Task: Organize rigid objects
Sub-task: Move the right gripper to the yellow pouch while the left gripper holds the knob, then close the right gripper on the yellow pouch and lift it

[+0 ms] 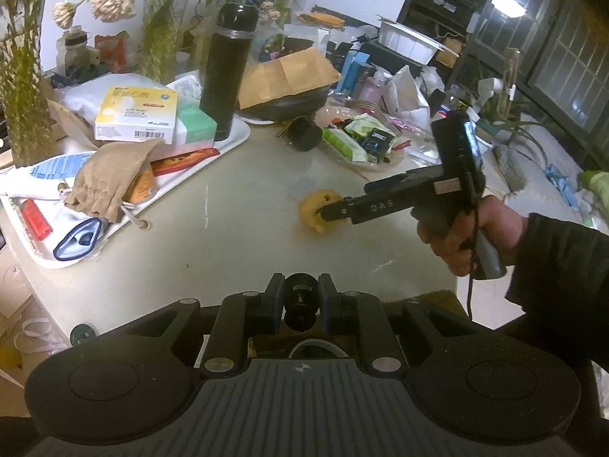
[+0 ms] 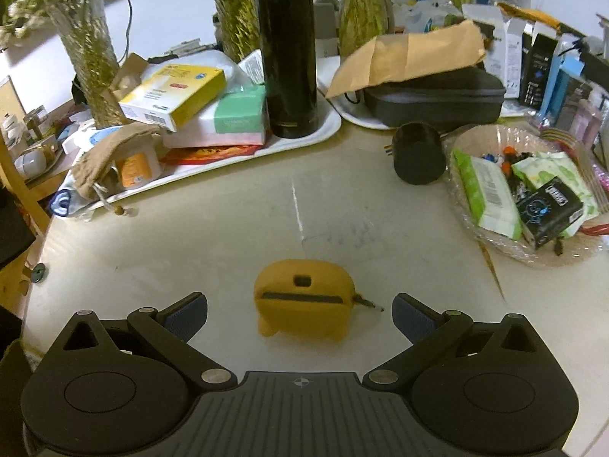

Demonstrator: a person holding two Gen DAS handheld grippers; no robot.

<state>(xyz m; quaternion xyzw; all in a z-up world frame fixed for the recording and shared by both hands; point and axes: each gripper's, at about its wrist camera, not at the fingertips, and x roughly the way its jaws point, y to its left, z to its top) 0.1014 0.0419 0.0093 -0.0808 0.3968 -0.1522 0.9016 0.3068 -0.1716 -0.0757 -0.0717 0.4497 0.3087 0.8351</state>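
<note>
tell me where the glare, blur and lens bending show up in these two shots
Left wrist view: a lamp at top right blows out white, and the flowers at top left are soft. Right wrist view: the plant stems at the left edge smear, the table edges curve with the fisheye, and the yellow case in the centre stays fairly sharp.

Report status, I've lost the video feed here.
Left tool shut on small black cylinder. Right tool open, yellow case between its fingers, untouched, on the table. Nothing in the way.
</note>
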